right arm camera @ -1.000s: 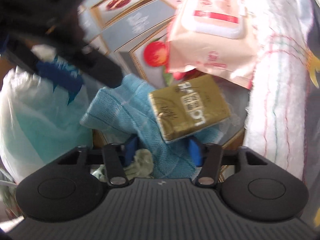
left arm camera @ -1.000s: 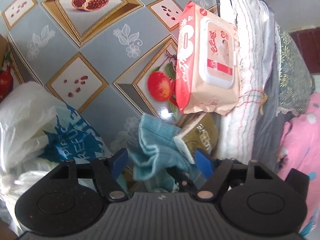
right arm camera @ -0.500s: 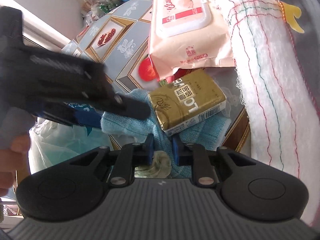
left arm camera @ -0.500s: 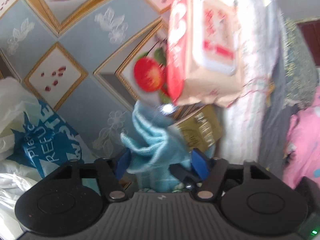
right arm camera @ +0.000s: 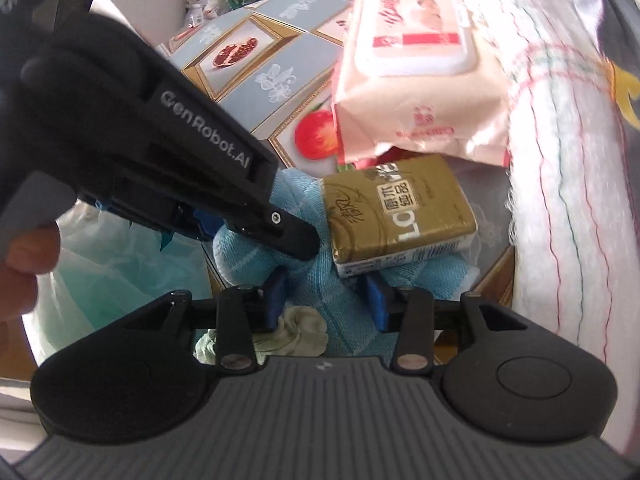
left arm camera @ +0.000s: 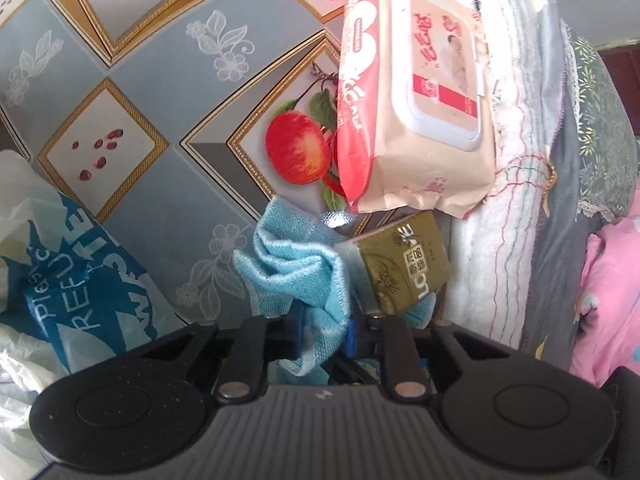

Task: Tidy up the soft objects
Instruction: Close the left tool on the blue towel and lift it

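A light blue cloth point(left arm camera: 296, 268) lies crumpled on the patterned table point(left arm camera: 168, 92), with a gold tissue pack point(left arm camera: 404, 268) resting on its right part. My left gripper point(left arm camera: 322, 336) is shut on a fold of the blue cloth. In the right wrist view the blue cloth point(right arm camera: 336, 280) runs between the blue pads of my right gripper point(right arm camera: 324, 300), which stands open around it. The left gripper's black body point(right arm camera: 168, 152) reaches in from the left there. The gold pack point(right arm camera: 396, 216) sits just ahead.
A pink wet-wipes pack point(left arm camera: 416, 96) leans behind the gold pack. Folded white towels point(left arm camera: 516, 208) and pink fabric point(left arm camera: 608, 300) stand at the right. A white-and-blue plastic bag point(left arm camera: 68, 280) lies at the left. A pale green rag point(right arm camera: 300, 332) sits under my right gripper.
My left gripper has closed from open onto the blue cloth. My right gripper, shut half a second ago, has opened again around the cloth.
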### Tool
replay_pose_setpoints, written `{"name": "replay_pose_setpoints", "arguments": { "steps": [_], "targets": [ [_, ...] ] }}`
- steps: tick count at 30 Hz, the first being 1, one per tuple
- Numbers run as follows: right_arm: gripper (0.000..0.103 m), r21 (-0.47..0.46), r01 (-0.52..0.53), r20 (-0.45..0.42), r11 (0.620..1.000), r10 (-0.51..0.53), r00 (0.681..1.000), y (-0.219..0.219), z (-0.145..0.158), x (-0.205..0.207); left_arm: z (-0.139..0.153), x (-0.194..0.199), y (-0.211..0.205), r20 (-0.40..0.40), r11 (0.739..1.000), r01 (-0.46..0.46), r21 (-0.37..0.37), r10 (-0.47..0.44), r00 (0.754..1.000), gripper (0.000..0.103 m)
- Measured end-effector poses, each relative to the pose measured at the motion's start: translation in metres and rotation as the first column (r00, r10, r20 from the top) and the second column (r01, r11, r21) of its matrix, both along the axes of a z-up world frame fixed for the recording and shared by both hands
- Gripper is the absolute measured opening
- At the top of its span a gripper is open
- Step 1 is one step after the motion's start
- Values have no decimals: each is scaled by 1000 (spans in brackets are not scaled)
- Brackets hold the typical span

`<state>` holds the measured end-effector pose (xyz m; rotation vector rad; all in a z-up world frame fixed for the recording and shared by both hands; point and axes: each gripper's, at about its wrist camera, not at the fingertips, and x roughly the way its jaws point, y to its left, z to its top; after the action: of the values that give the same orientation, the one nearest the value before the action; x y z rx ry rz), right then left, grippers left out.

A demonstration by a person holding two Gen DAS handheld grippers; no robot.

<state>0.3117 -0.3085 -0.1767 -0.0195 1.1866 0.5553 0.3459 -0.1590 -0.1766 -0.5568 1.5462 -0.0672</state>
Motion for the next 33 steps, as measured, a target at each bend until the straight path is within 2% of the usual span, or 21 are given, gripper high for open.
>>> {"name": "replay_pose_setpoints", "arguments": {
  "steps": [1, 5, 13, 21, 27, 30, 33],
  "targets": [
    [22, 0, -5, 7, 1000, 5, 1000, 0, 2, -1, 3, -1, 1, 9, 1000, 2, -13, -1, 1000, 16],
    [16, 7, 25, 61, 1000, -25, 998, -1, 17, -10, 22, -8, 6, 61, 998, 10, -66, -6, 998, 14],
    [14, 13, 86, 232, 996, -86, 969, 3, 70, -40, 81, -22, 29, 210, 981, 21, -193, 20, 978, 14],
    [14, 43, 123, 345, 991, -130, 929, 34, 122, -60, 139, -44, 60, 334, 968, 75, -240, 10, 943, 13],
    [14, 123, 113, 367, 986, -151, 918, 75, 173, -85, 189, -69, 110, 399, 963, 71, -259, 40, 916, 14],
    [14, 199, 81, 332, 977, -145, 932, 109, 192, -99, 214, -85, 144, 413, 967, 53, -247, 56, 909, 14],
    [14, 312, 57, 255, 948, -141, 957, 147, 202, -108, 236, -106, 185, 417, 979, 12, -202, 75, 906, 14]
  ]
}}
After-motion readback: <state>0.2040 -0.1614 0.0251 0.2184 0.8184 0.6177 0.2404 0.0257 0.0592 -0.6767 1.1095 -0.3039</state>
